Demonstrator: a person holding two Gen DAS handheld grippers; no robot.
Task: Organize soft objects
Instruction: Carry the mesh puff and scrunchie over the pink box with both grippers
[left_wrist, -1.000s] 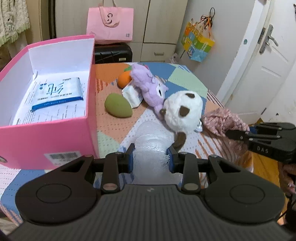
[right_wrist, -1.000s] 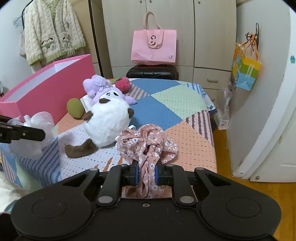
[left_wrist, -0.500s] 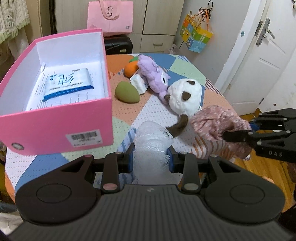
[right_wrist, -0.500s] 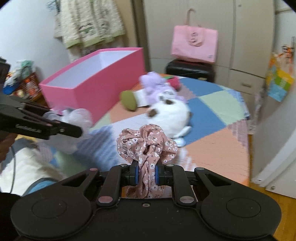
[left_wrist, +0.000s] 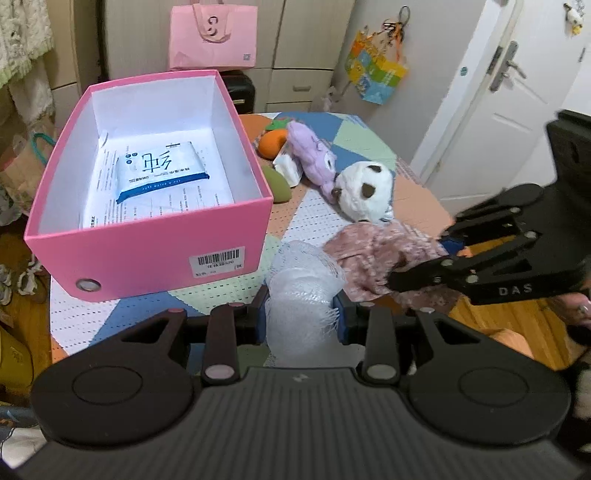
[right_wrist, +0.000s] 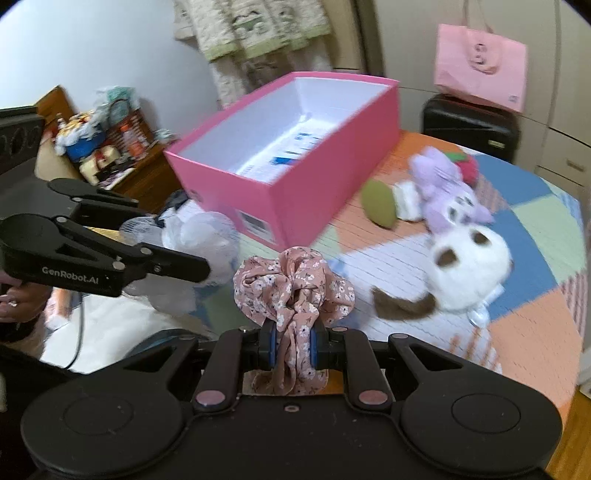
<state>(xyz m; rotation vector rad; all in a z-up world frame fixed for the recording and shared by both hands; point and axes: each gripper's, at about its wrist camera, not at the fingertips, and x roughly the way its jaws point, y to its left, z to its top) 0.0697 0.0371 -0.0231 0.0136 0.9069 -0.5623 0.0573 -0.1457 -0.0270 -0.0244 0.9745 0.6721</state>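
My left gripper (left_wrist: 299, 317) is shut on a white mesh bath puff (left_wrist: 304, 284), held above the table's near edge in front of the pink box (left_wrist: 155, 254). My right gripper (right_wrist: 293, 341) is shut on a pink floral scrunchie (right_wrist: 291, 284), held in the air right of the puff; it also shows in the left wrist view (left_wrist: 373, 254). The open pink box (right_wrist: 317, 177) holds a blue-and-white tissue pack (left_wrist: 160, 170) on printed paper. On the patchwork table lie a white panda plush (left_wrist: 364, 192), a purple plush (left_wrist: 310, 155), a green sponge (left_wrist: 279, 182) and an orange plush (left_wrist: 271, 142).
A small white packet (left_wrist: 290, 166) lies by the purple plush. A black suitcase (right_wrist: 469, 125) and a pink bag (right_wrist: 480, 66) stand behind the table. A white door (left_wrist: 517, 99) is at the right. Cluttered shelves (right_wrist: 107, 147) are left of the box.
Both grippers rose and pulled back from the table with their loads. The right gripper swung left toward the pink box, bringing the scrunchie close beside the puff.
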